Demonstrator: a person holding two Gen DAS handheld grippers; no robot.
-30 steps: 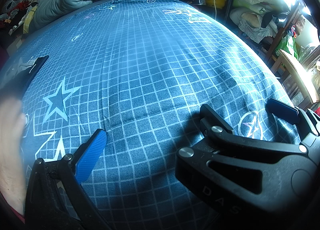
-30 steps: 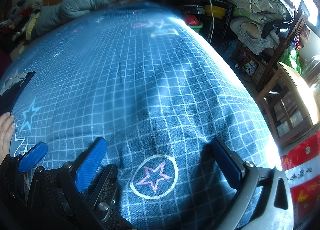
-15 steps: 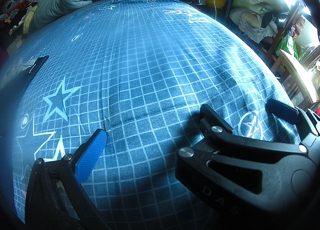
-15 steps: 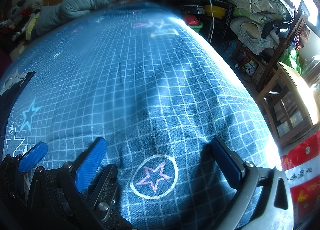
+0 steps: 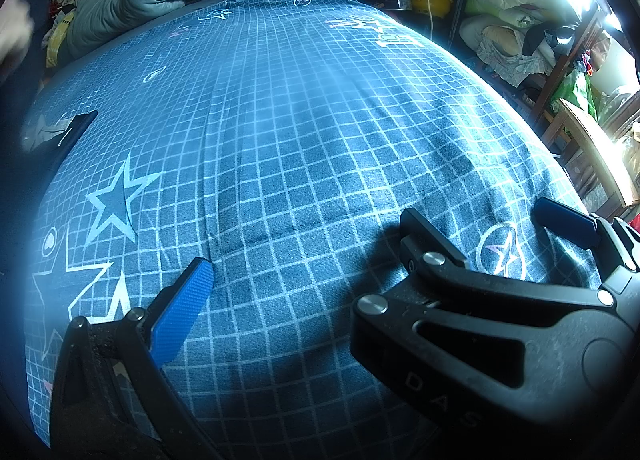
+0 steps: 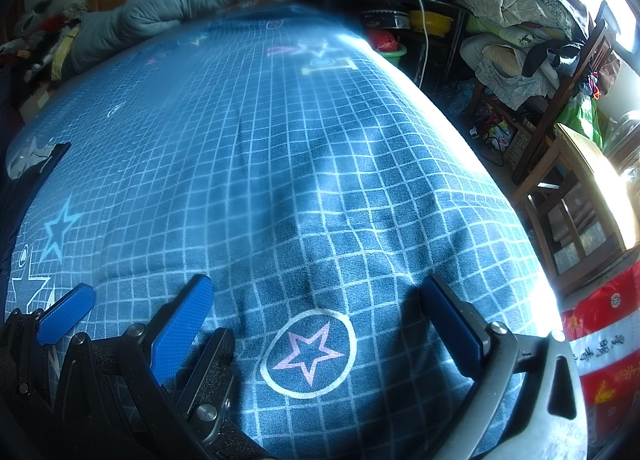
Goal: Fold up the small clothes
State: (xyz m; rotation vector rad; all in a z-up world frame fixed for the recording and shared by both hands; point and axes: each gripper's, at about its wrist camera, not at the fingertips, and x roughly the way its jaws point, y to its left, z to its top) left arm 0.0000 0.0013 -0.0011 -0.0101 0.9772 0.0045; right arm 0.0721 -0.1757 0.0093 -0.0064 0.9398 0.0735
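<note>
Both tools are lying released on the blue grid-printed bedsheet [image 6: 320, 180]: right gripper [image 6: 316, 324] straddling a circled pink star [image 6: 308, 352], left gripper [image 5: 300, 256] beside it. Dark clothing [image 5: 60, 140] is sitting at the sheet's left edge; a grey quilt [image 6: 192, 0] is bunching beyond

garment: dark folded cloth [image 5: 60, 136] with a pale grey piece [image 5: 42, 132] on top of it
colour: navy to black, with a thin white mark near its corner
pose: lying flat, one squared corner pointing toward the middle of the bed
place: far left edge of the blue checked bedsheet [image 5: 304, 148], partly cut off by the frame
right wrist view: same dark cloth [image 6: 38, 168], also at the left edge
</note>
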